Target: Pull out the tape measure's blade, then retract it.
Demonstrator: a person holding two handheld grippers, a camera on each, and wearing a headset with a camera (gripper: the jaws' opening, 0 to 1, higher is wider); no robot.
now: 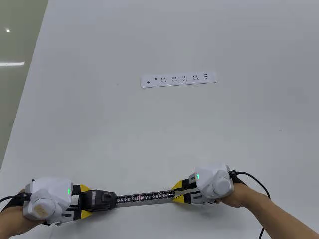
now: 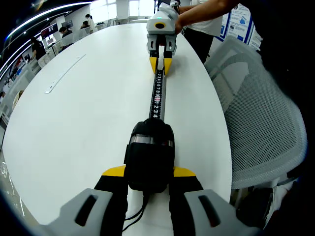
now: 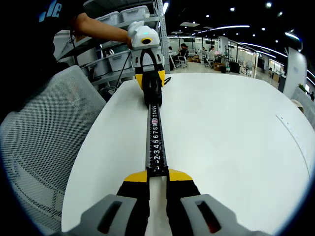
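The black tape measure case sits on the white table with my left gripper shut around it. Its blade, dark with printed numbers, stretches across the table near the front edge. My right gripper is shut on the blade's free end, its yellow-tipped fingers pinching the tip. In the right gripper view the left gripper holds the case at the far end; in the left gripper view the right gripper pinches the blade.
A white power strip lies flat toward the table's far side. A mesh office chair stands by the table's near edge. Shelving with bins stands behind the left gripper.
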